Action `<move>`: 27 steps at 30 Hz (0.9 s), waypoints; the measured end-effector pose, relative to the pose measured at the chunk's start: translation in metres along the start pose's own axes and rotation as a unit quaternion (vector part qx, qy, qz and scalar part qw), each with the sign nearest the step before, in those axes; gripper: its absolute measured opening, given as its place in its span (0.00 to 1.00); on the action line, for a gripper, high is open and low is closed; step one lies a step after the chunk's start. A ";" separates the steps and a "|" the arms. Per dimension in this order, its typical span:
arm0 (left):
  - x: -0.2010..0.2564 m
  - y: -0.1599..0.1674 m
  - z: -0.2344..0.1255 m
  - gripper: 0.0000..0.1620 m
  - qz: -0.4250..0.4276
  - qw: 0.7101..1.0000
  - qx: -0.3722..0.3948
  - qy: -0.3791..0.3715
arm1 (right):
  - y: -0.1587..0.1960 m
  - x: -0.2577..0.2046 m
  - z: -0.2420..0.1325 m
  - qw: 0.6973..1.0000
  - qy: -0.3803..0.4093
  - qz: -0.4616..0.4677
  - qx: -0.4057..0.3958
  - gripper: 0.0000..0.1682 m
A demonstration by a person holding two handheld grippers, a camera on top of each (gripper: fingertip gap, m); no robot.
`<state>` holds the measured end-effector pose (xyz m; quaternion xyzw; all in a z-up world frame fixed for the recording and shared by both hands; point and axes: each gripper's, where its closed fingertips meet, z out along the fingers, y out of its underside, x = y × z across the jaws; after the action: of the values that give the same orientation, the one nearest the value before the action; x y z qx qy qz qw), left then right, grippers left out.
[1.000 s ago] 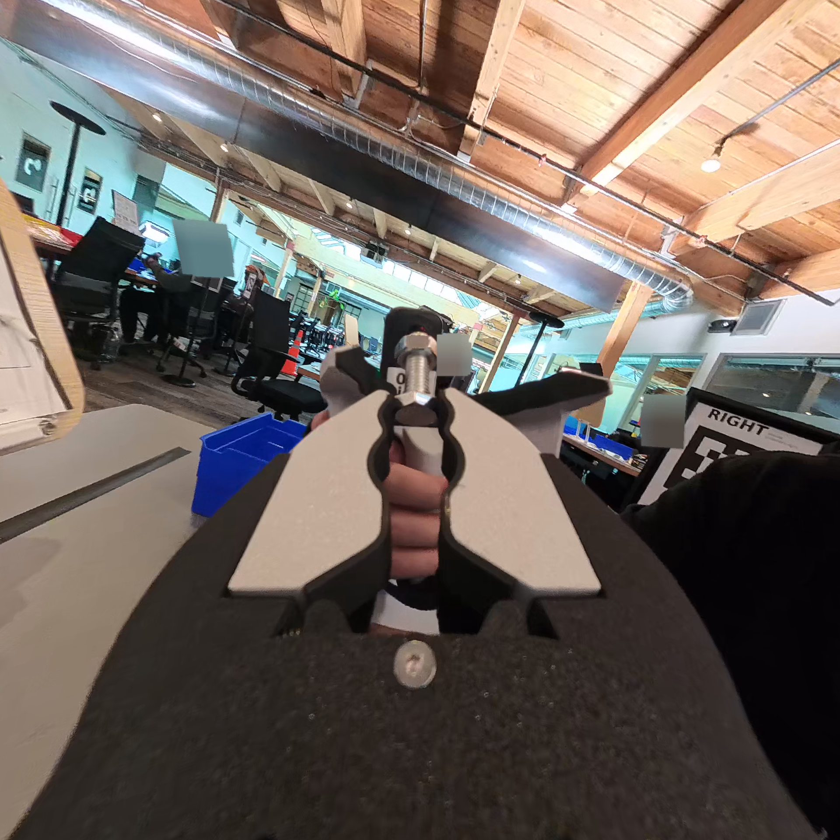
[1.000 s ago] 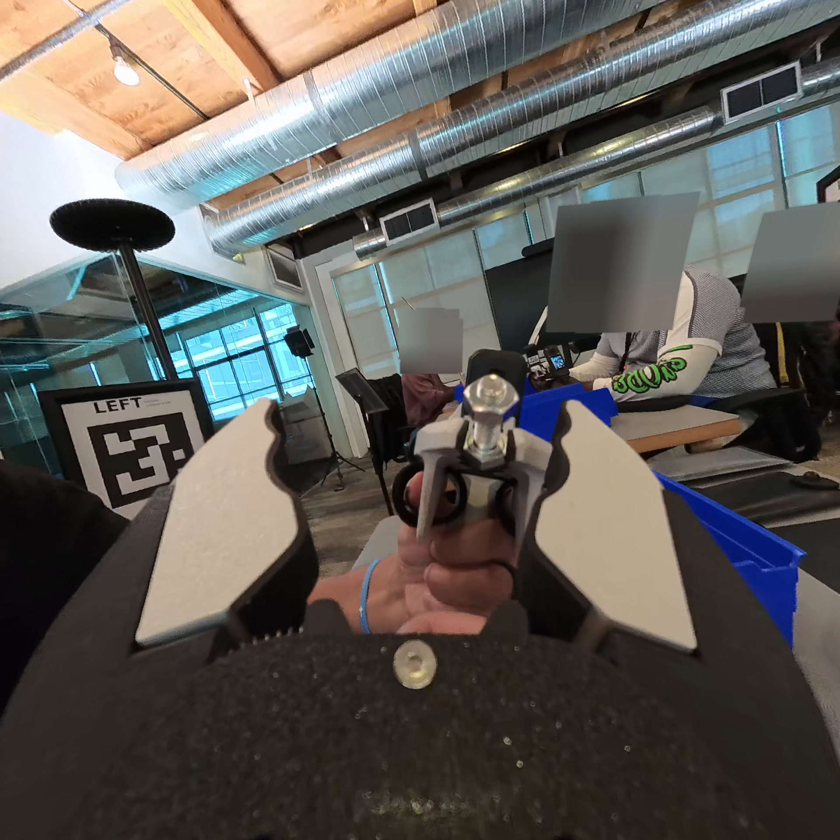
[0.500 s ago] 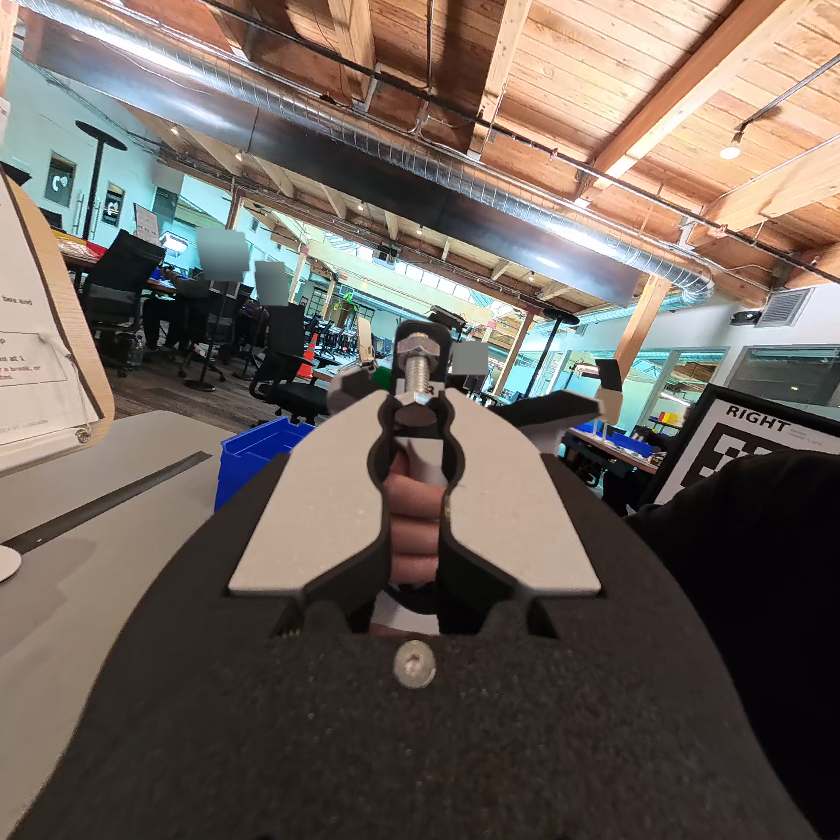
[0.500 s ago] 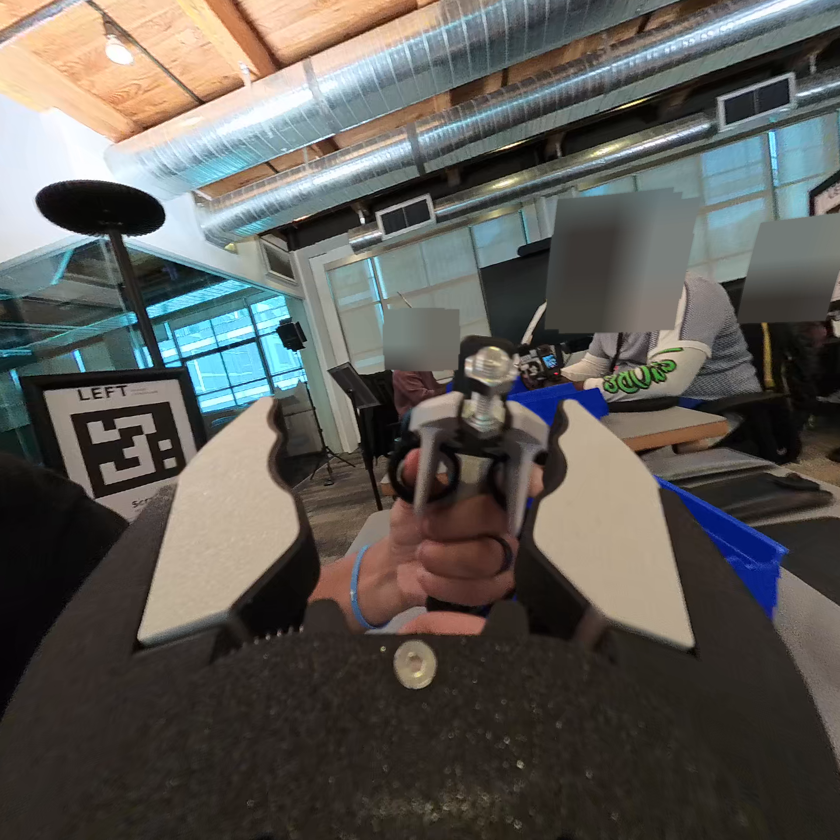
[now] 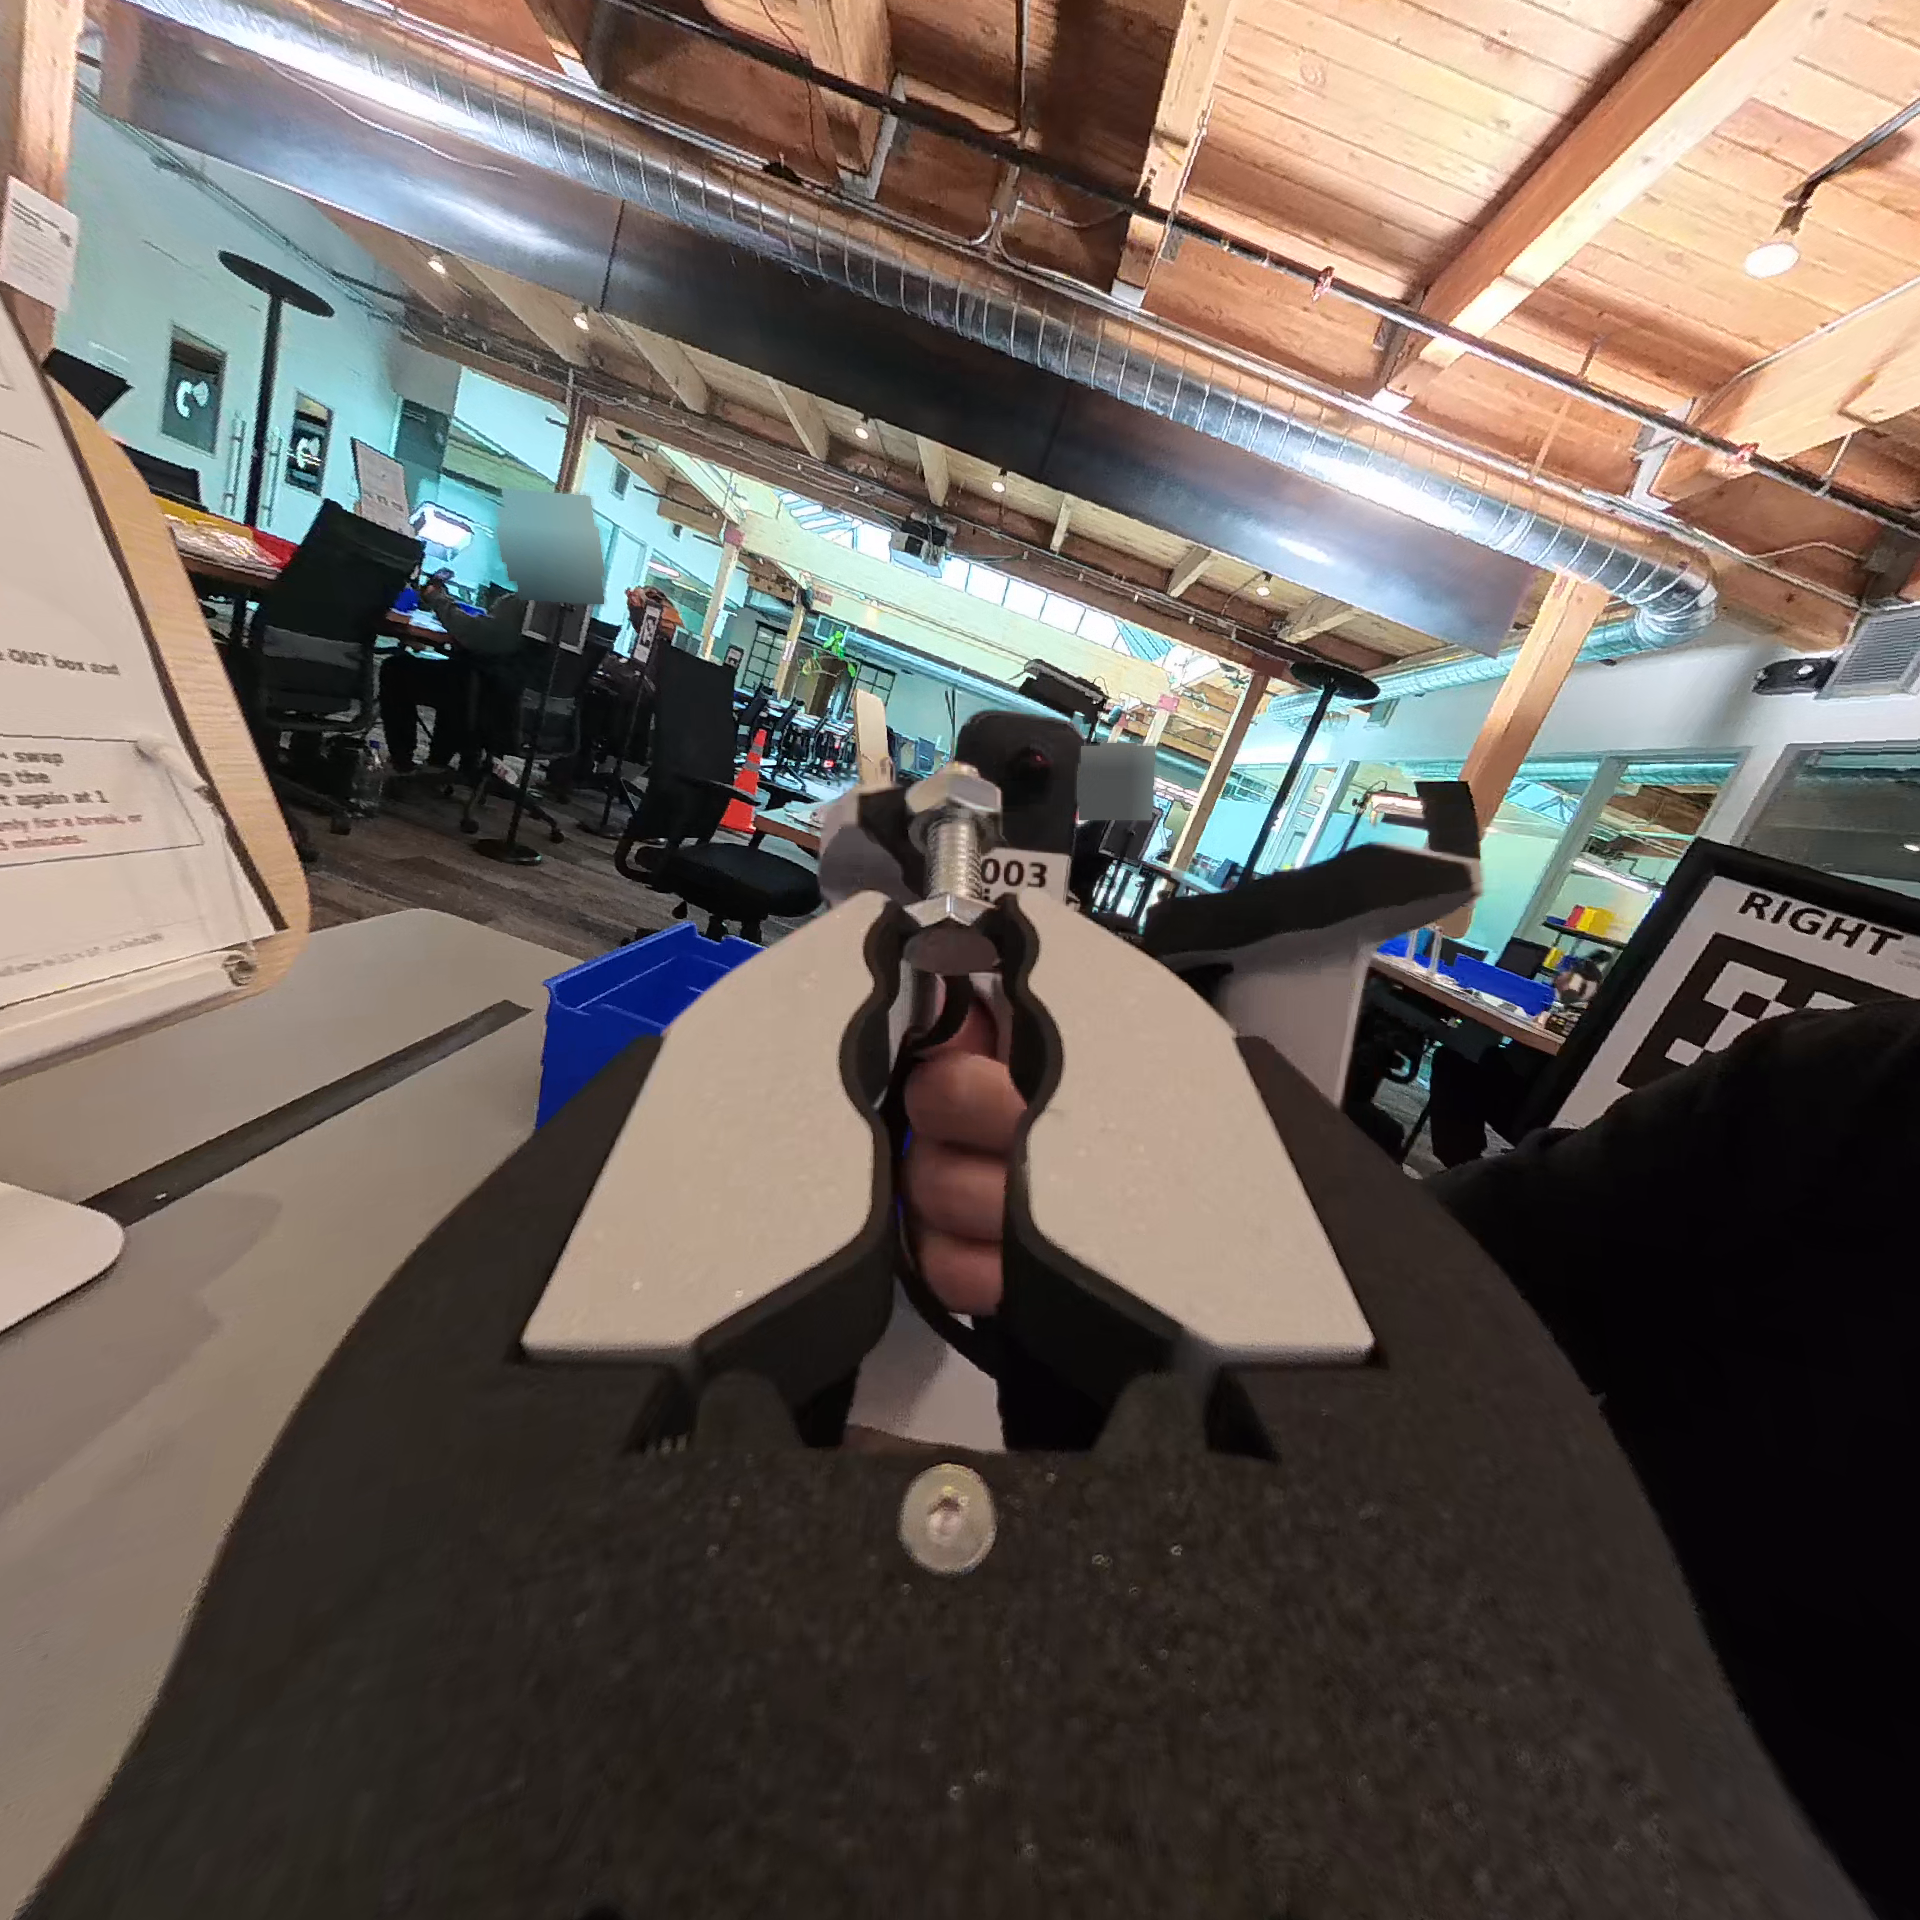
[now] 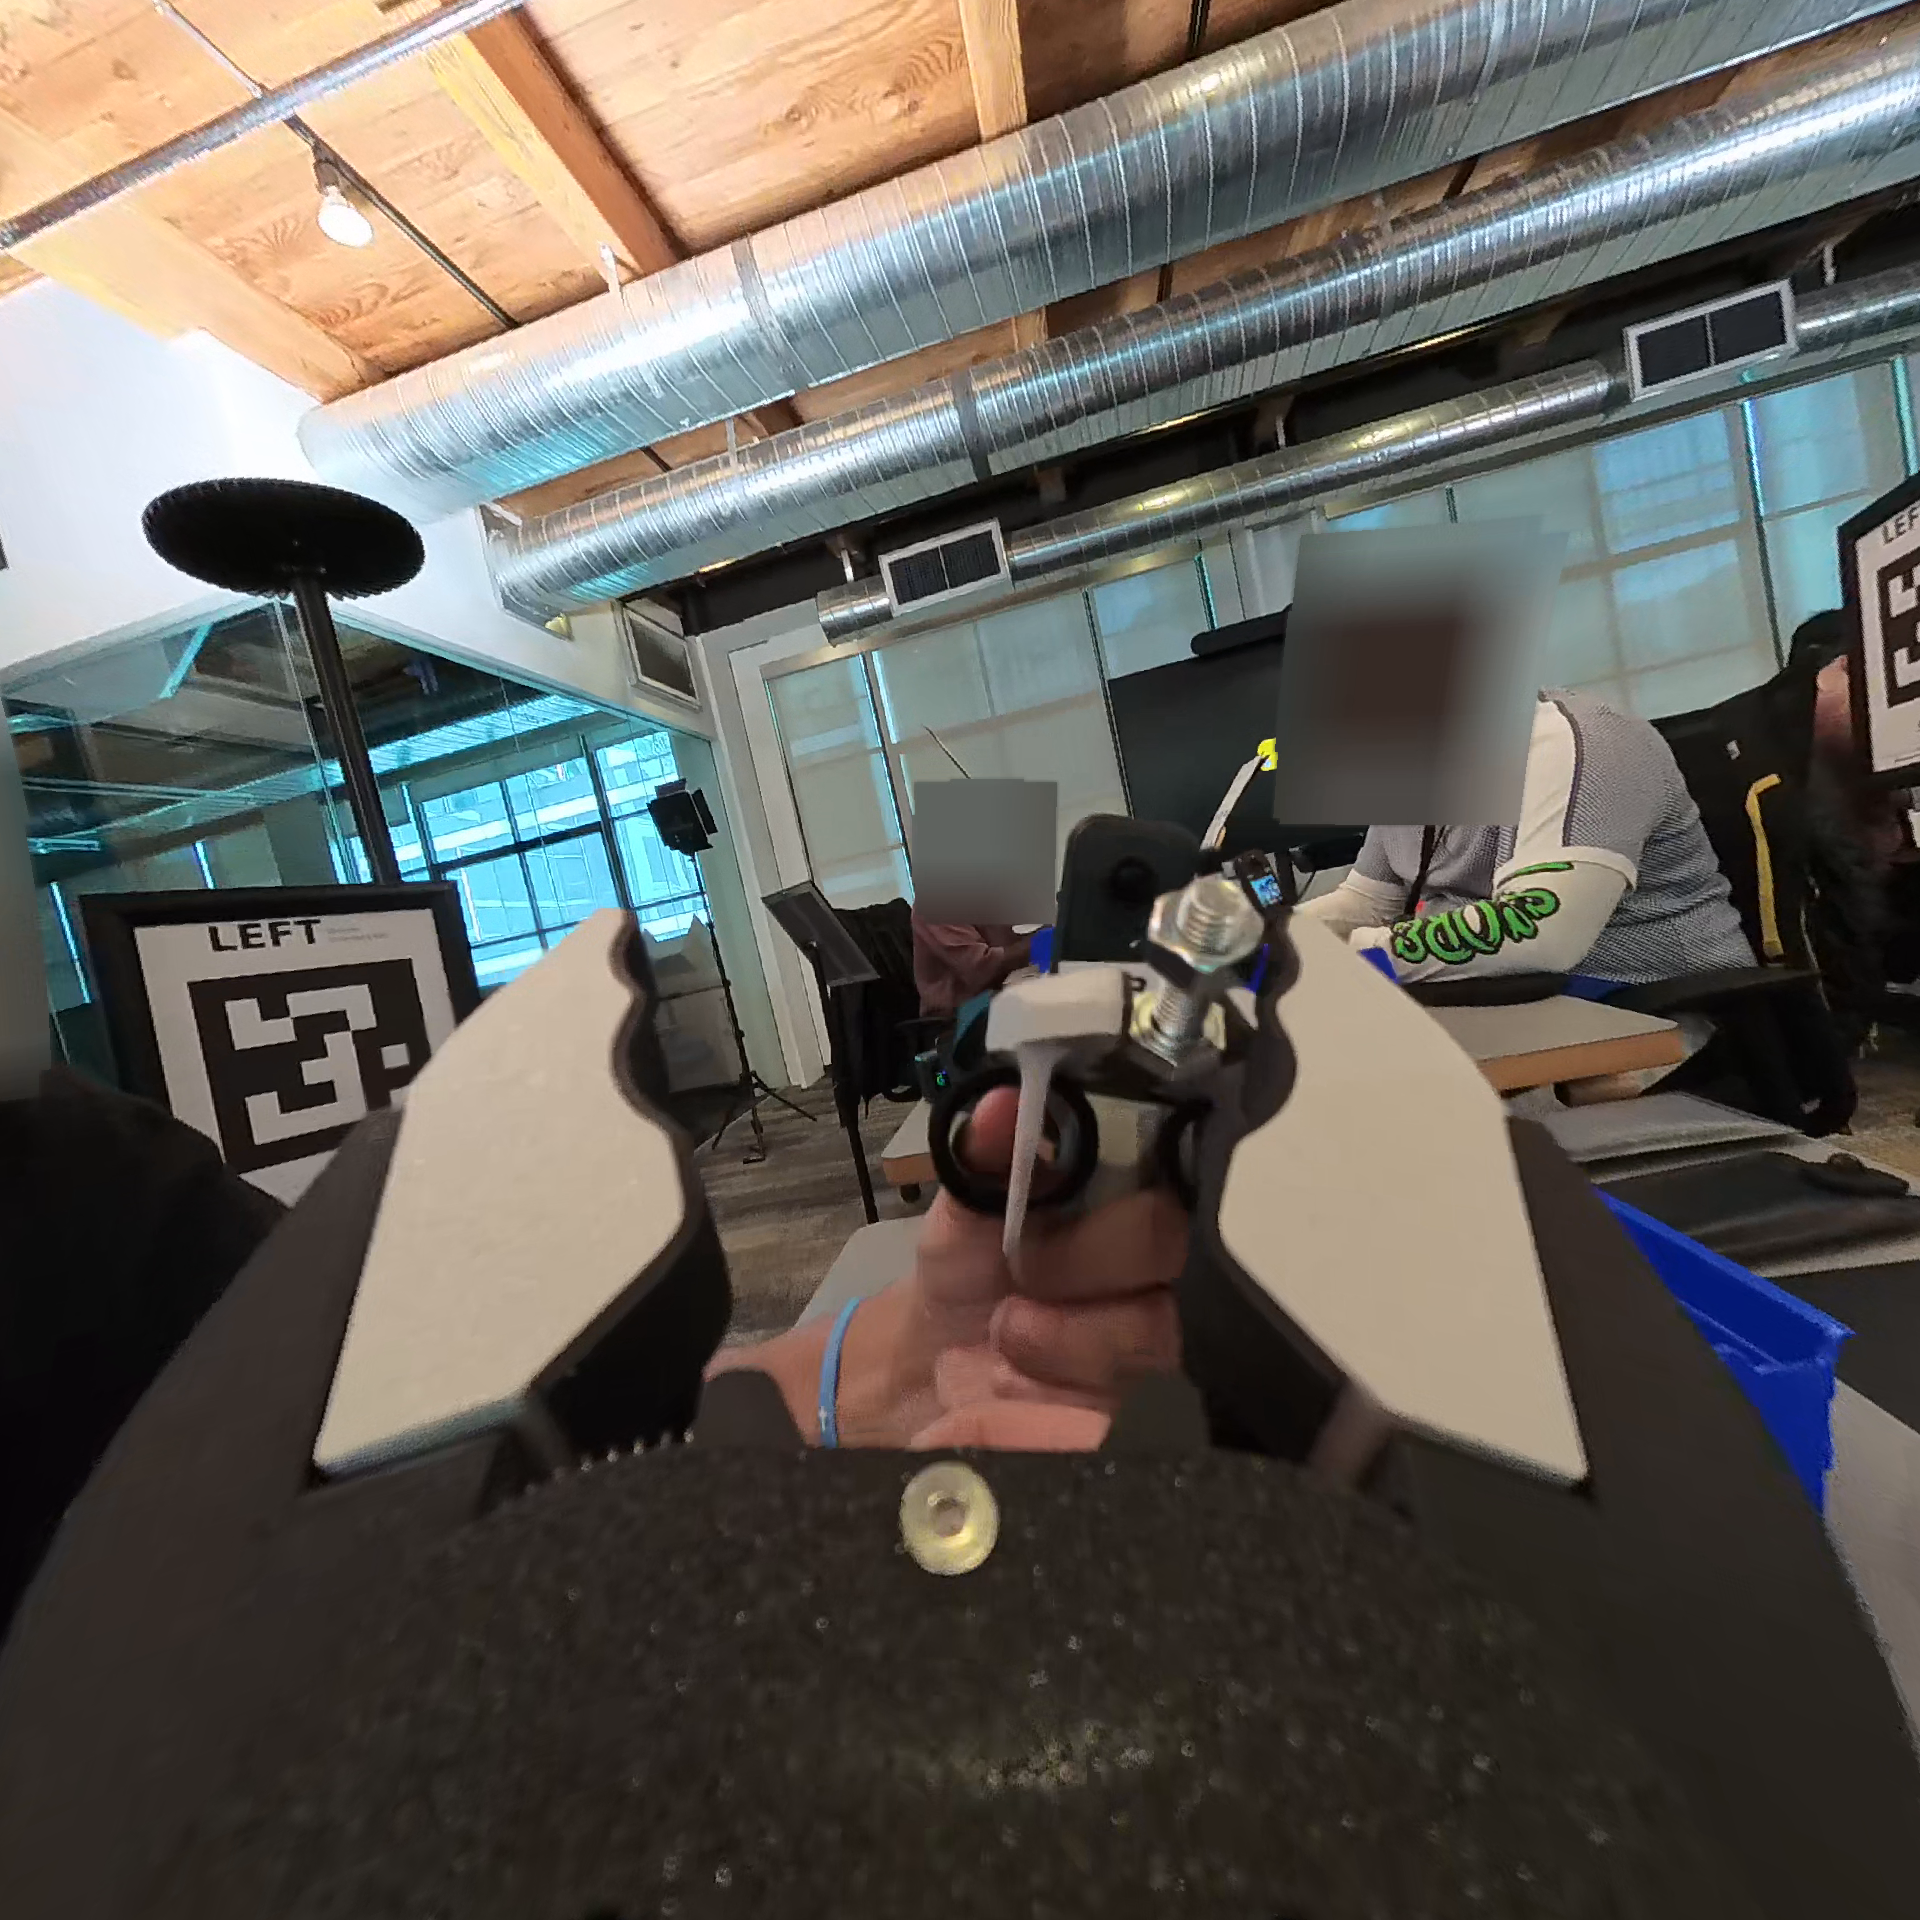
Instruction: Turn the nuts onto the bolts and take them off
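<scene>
Bolt (image 5: 952,871), silver and threaded, carries a hex nut (image 5: 954,798) at its tip.

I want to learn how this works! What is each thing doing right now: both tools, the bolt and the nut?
left tool: shut on the bolt's head.
right tool: open, holding nothing.
bolt: held, threads sticking out past the left tool's tips.
nut: screwed on, near the bolt's free end.
</scene>
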<state>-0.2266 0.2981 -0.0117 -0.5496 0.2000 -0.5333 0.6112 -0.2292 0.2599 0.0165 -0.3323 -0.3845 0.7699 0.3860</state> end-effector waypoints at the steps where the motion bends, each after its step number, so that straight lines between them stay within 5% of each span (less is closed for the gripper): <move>1: 0.000 -0.001 -0.001 0.10 0.000 1.000 -0.001 0.001 | -0.001 0.004 -0.003 1.000 0.006 0.002 0.001 0.65; 11: 0.011 0.022 0.015 0.11 0.006 0.999 -0.042 0.027 | -0.005 0.000 0.003 1.000 -0.001 0.013 0.006 0.65; 17: 0.000 0.002 0.001 0.10 0.007 1.000 0.000 -0.002 | 0.000 0.000 0.006 1.000 0.007 0.010 -0.007 0.69; 21: -0.001 -0.007 -0.008 0.10 0.001 1.000 0.014 -0.002 | -0.003 0.013 -0.002 0.999 0.032 0.002 -0.001 0.61; 27: 0.005 -0.003 -0.003 0.10 0.001 1.000 0.008 0.014 | -0.007 0.040 -0.022 0.997 0.059 0.055 0.011 0.35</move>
<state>-0.2284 0.2932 -0.0085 -0.5367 0.2050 -0.5418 0.6134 -0.2283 0.3045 0.0035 -0.3933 -0.3336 0.7734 0.3685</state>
